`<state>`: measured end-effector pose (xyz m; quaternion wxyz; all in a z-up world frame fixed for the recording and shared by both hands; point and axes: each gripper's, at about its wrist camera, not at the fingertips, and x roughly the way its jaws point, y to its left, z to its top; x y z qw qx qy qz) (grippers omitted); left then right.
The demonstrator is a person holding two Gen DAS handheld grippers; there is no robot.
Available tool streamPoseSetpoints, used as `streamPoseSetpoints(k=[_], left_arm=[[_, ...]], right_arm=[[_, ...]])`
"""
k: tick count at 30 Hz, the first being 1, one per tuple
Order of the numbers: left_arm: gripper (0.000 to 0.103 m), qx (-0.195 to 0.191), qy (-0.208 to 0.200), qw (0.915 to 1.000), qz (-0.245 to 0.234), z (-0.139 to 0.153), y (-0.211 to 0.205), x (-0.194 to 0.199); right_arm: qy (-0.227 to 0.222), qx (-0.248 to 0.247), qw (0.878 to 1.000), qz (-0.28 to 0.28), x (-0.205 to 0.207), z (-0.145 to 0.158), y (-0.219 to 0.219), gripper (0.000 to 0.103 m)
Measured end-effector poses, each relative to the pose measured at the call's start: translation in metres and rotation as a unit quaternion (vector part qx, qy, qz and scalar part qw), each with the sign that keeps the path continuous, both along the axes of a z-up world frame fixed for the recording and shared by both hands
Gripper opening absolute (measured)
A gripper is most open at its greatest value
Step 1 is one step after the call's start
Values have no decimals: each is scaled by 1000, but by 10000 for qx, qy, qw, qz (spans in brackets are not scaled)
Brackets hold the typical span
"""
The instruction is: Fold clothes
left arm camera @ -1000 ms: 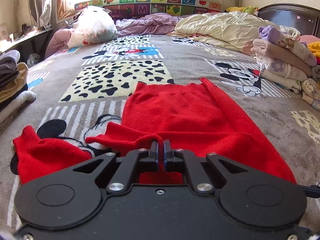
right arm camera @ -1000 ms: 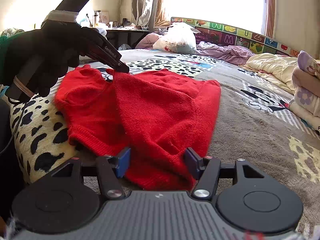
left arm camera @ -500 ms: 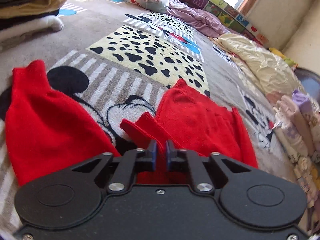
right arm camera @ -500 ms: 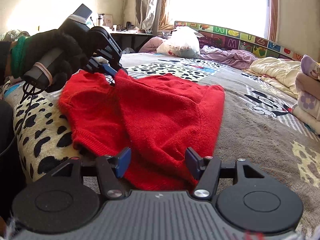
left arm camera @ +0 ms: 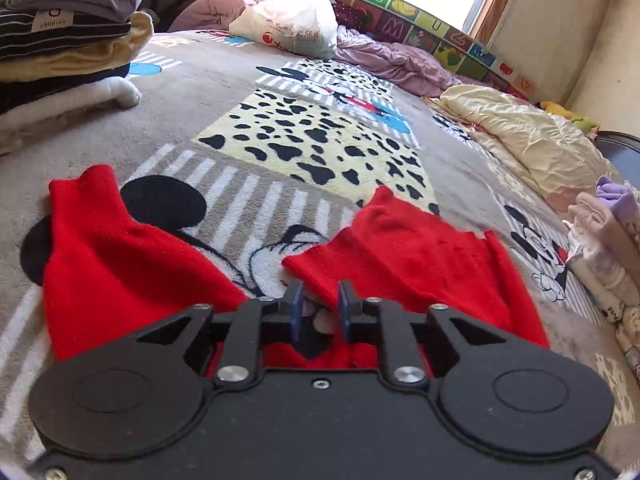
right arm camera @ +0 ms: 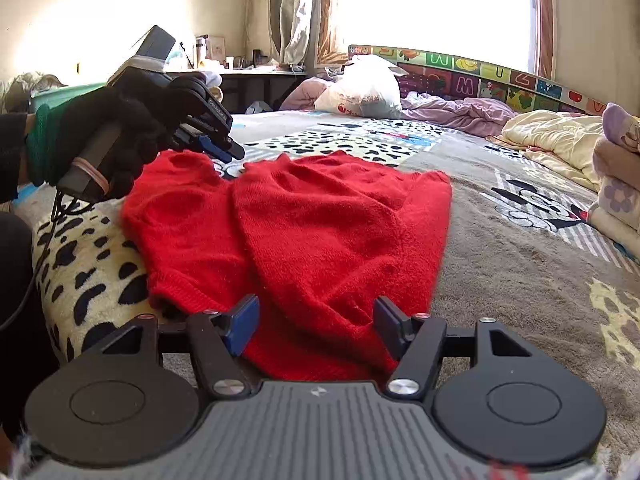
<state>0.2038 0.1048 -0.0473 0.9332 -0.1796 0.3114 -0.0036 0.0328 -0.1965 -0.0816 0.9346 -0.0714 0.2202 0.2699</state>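
Note:
A red knit sweater (left arm camera: 420, 256) lies on the cartoon-print blanket (left arm camera: 320, 140), its body partly folded and creased. One sleeve (left arm camera: 100, 264) is spread out to the left. My left gripper (left arm camera: 320, 306) is open, with a folded corner of the sweater just ahead of its right finger (left arm camera: 346, 308). In the right wrist view, a black-gloved hand (right arm camera: 120, 136) holds the left gripper (right arm camera: 228, 150) over the sweater's far left edge. My right gripper (right arm camera: 316, 322) is wide open, low over the near hem of the sweater (right arm camera: 320, 220), gripping nothing.
A stack of folded clothes (left arm camera: 60, 40) sits at the left edge of the bed. A white plastic bag (left arm camera: 292, 24) and purple bedding (left arm camera: 400, 64) lie at the far end. A cream quilt (left arm camera: 520, 132) and more folded clothes (left arm camera: 608, 240) are at the right.
My left gripper was shut on a fold of the sweater; it has opened and the fold now lies on the bed. The right gripper stayed open and barely moved.

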Motion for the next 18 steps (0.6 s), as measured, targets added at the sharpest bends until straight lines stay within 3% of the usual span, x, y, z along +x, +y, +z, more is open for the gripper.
streamPoseSetpoints(k=[3,5,9,14,18], left_arm=[[19,-44,-96,9990,-431,13,-25,2],[19,8,-143,9967,-805,21,-49,9],[19,329,-294,9856,-1633,30,-113,31],[19,852,-136,9674,-2380,17,-180,73],[19,1160,201,9630,-2424,-6,-210,114]], right_arm=[[-76,89,9999,53,1,1,1,63],[213,-31,9997,115,9,-6,5,64],[293,117,9994,124,10,-3,3,64],[473,279,9984,143,13,-4,-2,65],[568,336,9976,201,16,-6,-2,68]])
